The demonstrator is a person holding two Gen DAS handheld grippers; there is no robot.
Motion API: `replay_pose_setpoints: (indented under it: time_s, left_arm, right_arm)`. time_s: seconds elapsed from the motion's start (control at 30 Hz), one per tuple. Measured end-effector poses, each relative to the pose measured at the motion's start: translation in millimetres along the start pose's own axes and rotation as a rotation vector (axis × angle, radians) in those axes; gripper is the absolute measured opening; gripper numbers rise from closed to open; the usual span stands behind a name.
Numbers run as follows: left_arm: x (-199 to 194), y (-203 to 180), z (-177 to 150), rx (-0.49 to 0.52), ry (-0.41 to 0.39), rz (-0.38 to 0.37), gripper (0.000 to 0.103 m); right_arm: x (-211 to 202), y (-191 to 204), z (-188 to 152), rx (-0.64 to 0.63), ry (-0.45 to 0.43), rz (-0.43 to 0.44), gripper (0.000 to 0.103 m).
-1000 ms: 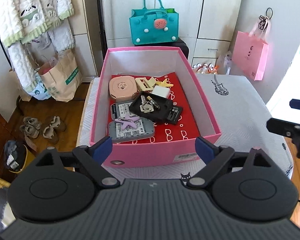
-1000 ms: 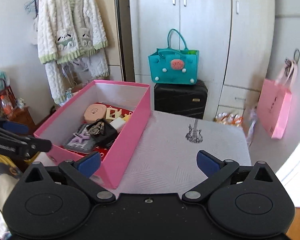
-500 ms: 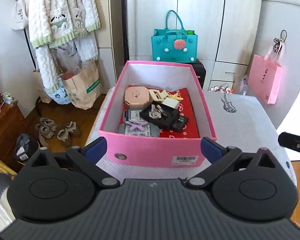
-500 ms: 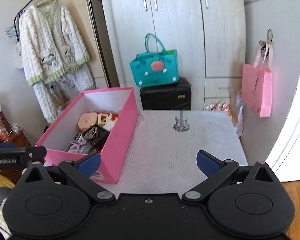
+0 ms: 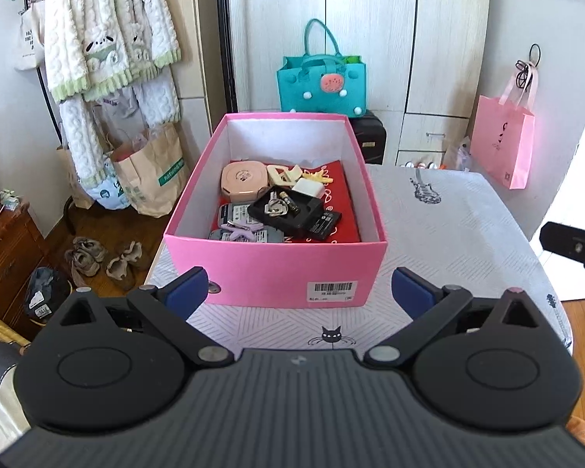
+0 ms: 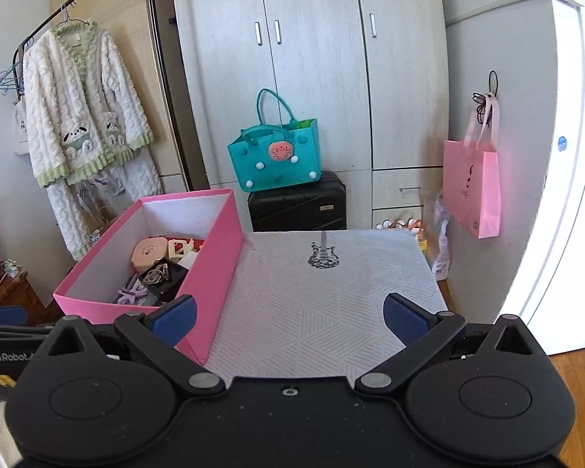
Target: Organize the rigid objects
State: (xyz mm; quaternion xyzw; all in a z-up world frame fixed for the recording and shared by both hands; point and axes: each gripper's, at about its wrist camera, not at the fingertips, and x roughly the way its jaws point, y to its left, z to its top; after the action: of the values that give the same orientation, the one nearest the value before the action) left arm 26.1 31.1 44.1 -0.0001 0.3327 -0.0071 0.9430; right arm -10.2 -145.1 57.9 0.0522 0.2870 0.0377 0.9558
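left gripper (image 5: 297,292): jaws spread wide, nothing between them; hovers above the near table edge, facing the short near wall of the box
right gripper (image 6: 288,321): jaws spread wide, empty; hovers over bare tablecloth to the right of the box
pink box (image 5: 277,269): 1, open top, on the left part of the table, barcode label on its near wall; in the right wrist view (image 6: 224,249) its long right wall stands between the camera and part of the contents
box contents: all on a red liner (image 5: 341,210)
round pink case (image 5: 241,180): 1, far left in the box
cream clip (image 5: 282,174): 1, just right of the pink case
white block (image 5: 308,187): 1, near the cream clip
black tray (image 5: 292,210): 1, mid box, keys (image 5: 275,206) lying in it
black battery (image 5: 323,223): 1, at the tray's right near corner
grey devices (image 5: 238,214): 2 visible, near left, partly hidden by the near wall
lilac clip (image 5: 240,230): 1, on top of the nearer grey device
tablecloth (image 5: 448,226): white, guitar print (image 5: 425,191) far, cat print (image 5: 330,337) near; right half bare
teal bag (image 5: 321,85): 1, on a black suitcase (image 6: 298,206) beyond the table
pink bag (image 5: 503,144): 1, hanging on the right wall
white robe (image 6: 82,117): hanging on the left rack
paper bag (image 5: 152,175): 1, on the floor left of the table
shoes (image 5: 105,259): 1 pair, on the floor, left
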Motion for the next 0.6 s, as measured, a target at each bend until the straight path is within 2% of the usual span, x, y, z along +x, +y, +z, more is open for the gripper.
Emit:
replay_pose_setpoints:
  time_s: [0.33,0.6]
  left_arm:
    - [9,1,-2,0.007,-0.022,0.013,0.102]
    - [14,8,1,-0.013,-0.038,0.024,0.102]
  right_arm:
    - [3,3,-4,-0.026,0.005,-0.050,0.103]
    - [10,13,-9,-0.024,0.019,-0.048,0.103]
